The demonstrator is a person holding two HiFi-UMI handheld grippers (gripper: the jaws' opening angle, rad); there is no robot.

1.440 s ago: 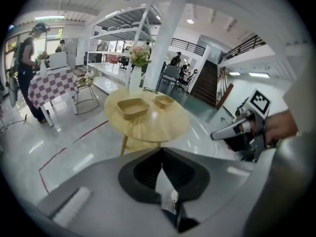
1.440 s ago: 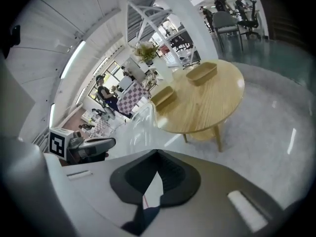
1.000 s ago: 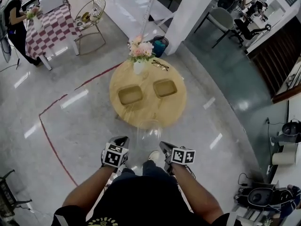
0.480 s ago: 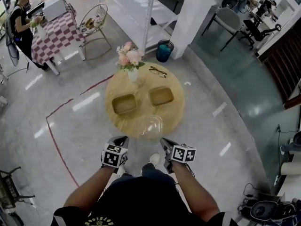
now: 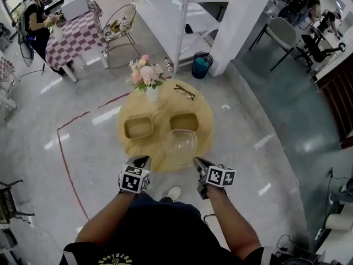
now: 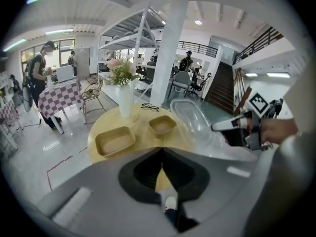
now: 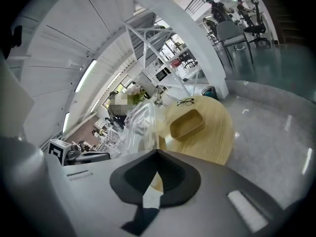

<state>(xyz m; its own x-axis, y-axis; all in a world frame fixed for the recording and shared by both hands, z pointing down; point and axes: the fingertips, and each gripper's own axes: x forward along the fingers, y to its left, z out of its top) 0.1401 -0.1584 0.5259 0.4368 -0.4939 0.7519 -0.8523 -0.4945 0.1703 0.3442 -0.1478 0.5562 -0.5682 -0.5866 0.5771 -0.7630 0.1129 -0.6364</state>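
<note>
Over table point(image 5: 205, 110) edge, clear tub point(image 5: 179, 147) in tight right fingers point(image 5: 200, 165); left fingers point(image 5: 141, 162) together, empty.

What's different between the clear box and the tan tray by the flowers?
The clear box is see-through; the tan tray is opaque. The clear box is gripped by the right gripper; the tan tray lies free on the round table. Both are open, rounded rectangles.

Top: black short-sleeved T-shirt point(image 5: 160, 233), bore yellow print.
Legs: dark blue trousers point(image 5: 149, 199).
Foot: white shoe point(image 5: 174, 192).
Left gripper point(image 5: 144, 161): grey, carried a white cube with black square markers point(image 5: 134, 181).
Right gripper point(image 5: 197, 162): was alike.
</note>
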